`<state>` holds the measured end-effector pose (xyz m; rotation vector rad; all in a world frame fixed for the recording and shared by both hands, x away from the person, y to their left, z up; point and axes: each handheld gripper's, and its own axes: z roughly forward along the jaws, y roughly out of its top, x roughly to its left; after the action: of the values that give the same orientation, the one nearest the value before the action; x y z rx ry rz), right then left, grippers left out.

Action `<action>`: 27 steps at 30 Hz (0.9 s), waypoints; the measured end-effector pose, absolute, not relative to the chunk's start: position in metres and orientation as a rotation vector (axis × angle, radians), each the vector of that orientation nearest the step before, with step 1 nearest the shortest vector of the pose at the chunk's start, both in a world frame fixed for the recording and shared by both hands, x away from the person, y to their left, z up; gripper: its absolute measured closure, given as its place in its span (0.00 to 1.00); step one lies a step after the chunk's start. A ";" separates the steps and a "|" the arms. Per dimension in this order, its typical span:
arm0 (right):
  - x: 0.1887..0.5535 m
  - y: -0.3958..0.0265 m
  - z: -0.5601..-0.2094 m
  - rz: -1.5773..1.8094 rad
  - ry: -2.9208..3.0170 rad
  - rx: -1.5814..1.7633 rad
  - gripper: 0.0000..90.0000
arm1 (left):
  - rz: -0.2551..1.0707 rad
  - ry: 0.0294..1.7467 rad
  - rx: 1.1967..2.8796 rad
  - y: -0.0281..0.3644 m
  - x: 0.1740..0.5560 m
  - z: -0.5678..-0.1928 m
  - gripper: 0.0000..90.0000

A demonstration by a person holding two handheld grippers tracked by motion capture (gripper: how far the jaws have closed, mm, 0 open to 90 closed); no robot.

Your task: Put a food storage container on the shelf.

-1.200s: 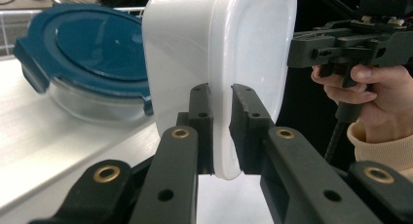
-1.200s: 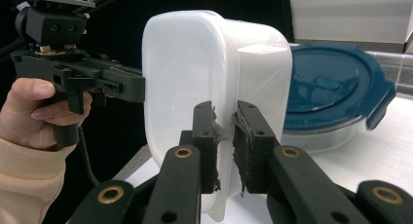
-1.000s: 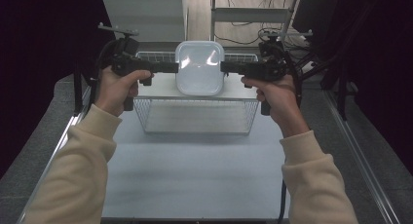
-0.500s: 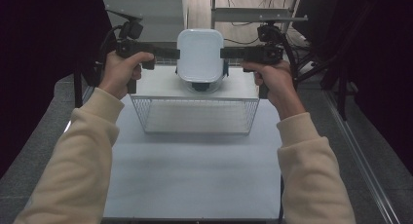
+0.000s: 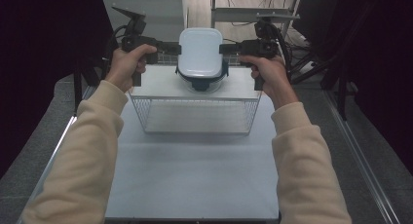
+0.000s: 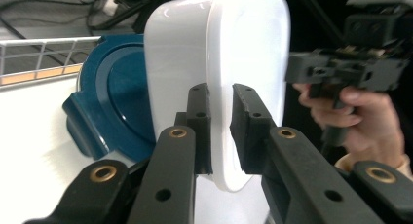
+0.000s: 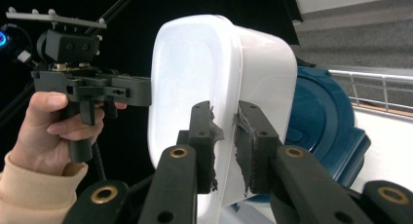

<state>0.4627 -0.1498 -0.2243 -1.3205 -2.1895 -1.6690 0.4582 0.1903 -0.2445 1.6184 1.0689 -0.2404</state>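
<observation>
- The white container (image 5: 200, 52) was held above the top panel of the wire rack (image 5: 197, 114), over the rear half of that panel and directly over a dark blue lid (image 5: 202, 80) lying flat on it.
- The left hand-held gripper (image 5: 171, 48) pinched the container's left rim; in the left gripper view its pads (image 6: 203, 121) pressed on either face of the thin white edge (image 6: 221, 87).
- The right hand-held gripper (image 5: 229, 48) pinched the opposite rim in the same manner; in the right gripper view the rim (image 7: 226, 87) sat between its worn pads (image 7: 243, 141).
- The container appeared upside down or lidded, its flat white face turned up toward the high camera; which of the two could not be told.
- Whether the container's underside touched the blue lid could not be told from the high view; the gripper views showed the blue lid (image 6: 114, 87) close behind it.
- The rack stood on the white desk (image 5: 195, 180), toward its far edge; its lower shelf held nothing visible.
- Judgement: the step in hand was a two-gripper carry of the container to a place on the rack's top, likely onto the blue lid.
- Judgement: the next move called for lowering both grippers evenly, keeping the container level and centred on the lid, and releasing both rims only once it rested steady.
</observation>
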 end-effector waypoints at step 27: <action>0.488 -0.157 -0.237 -1.744 -2.024 -1.457 0.45 | -0.096 1.129 1.567 0.192 0.470 -0.257 0.41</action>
<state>0.4876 -0.1566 -0.2366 -1.4567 -2.0237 -1.7442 0.4704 0.1925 -0.2574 1.5665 1.1286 -0.0958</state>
